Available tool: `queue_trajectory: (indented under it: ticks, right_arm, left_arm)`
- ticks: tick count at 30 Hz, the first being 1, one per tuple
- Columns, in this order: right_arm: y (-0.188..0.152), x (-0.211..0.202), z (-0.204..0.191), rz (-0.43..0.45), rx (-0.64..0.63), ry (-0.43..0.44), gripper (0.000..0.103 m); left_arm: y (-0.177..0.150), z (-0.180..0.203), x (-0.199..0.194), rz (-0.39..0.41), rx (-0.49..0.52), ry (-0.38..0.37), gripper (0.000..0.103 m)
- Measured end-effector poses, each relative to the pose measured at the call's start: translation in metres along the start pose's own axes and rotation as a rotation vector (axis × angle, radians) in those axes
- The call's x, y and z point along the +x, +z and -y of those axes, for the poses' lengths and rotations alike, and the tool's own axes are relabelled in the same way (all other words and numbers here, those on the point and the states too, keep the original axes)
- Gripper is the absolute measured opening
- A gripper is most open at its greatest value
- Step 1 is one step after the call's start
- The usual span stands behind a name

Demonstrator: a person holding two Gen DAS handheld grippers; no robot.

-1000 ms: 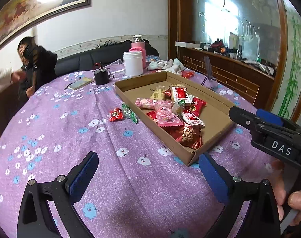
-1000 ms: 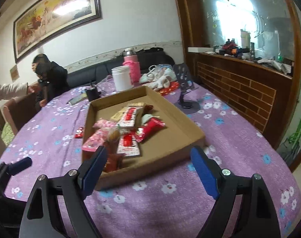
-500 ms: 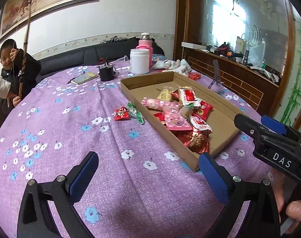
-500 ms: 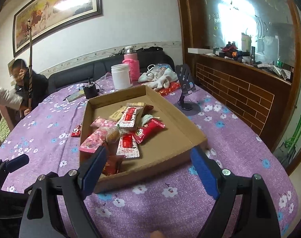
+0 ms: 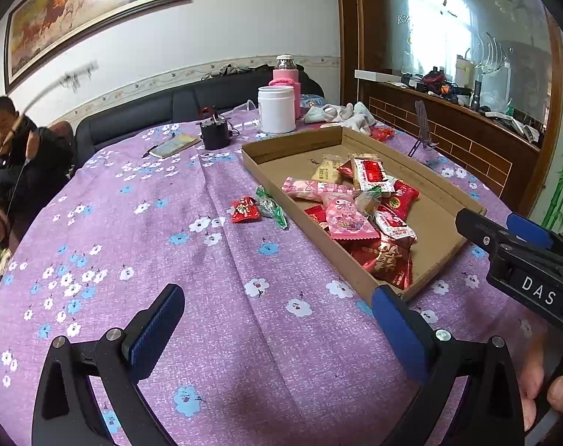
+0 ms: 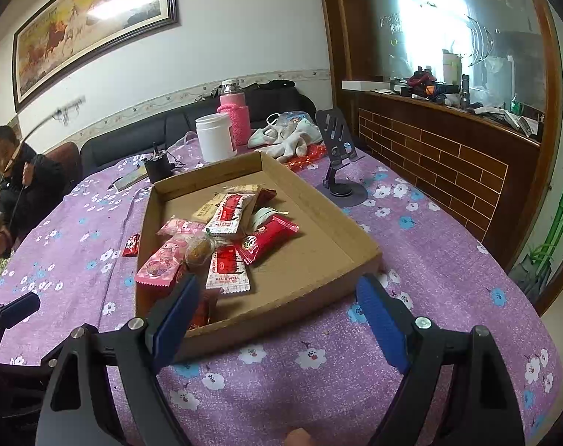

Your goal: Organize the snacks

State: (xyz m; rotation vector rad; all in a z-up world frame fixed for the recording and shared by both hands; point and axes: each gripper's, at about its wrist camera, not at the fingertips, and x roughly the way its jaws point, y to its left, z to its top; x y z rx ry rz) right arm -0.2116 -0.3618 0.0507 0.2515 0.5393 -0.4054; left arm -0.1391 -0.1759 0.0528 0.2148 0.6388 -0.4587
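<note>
two wrappers [image 5: 257,206] lay loose left of the box [image 5: 435,213], ahead of my left gripper [image 5: 277,329], nearer, its jaws spread and empty

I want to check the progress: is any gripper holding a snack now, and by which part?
Nothing is held. The left gripper and the right gripper are both open, with no snack between their jaws.

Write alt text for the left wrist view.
A shallow cardboard tray of wrapped snacks sits on a purple floral tablecloth, with two loose candies beside it. The open left gripper is empty; the right gripper enters from the right.
</note>
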Motion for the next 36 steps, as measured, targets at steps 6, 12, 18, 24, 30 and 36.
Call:
queue_trajectory:
  ticks: [6, 12, 18, 24, 30, 36]
  right_arm:
    - [0.0, -0.001, 0.001, 0.003, 0.004, -0.006, 0.085]
    - [0.0, -0.001, 0.0, 0.006, 0.0, -0.007, 0.085]
    - [0.0, -0.002, 0.0, 0.005, 0.0, -0.012, 0.085]
    - [0.001, -0.002, 0.001, 0.005, -0.005, -0.01, 0.085]
    - [0.0, -0.002, 0.001, 0.003, -0.007, -0.011, 0.085]
    - [0.001, -0.001, 0.003, 0.007, -0.002, -0.01, 0.085]
  left_arm:
    - [-0.001, 0.003, -0.001, 0.007, 0.019, 0.017, 0.102]
    - [-0.001, 0.004, -0.001, 0.006, 0.026, 0.027, 0.102]
    - [-0.002, 0.008, -0.003, 0.014, 0.043, 0.038, 0.102]
    - [-0.002, 0.01, -0.005, 0.026, 0.056, 0.055, 0.102]
    - [-0.002, 0.012, -0.011, 0.055, 0.074, 0.078, 0.102]
    - [-0.001, 0.007, -0.012, 0.057, 0.067, 0.09, 0.102]
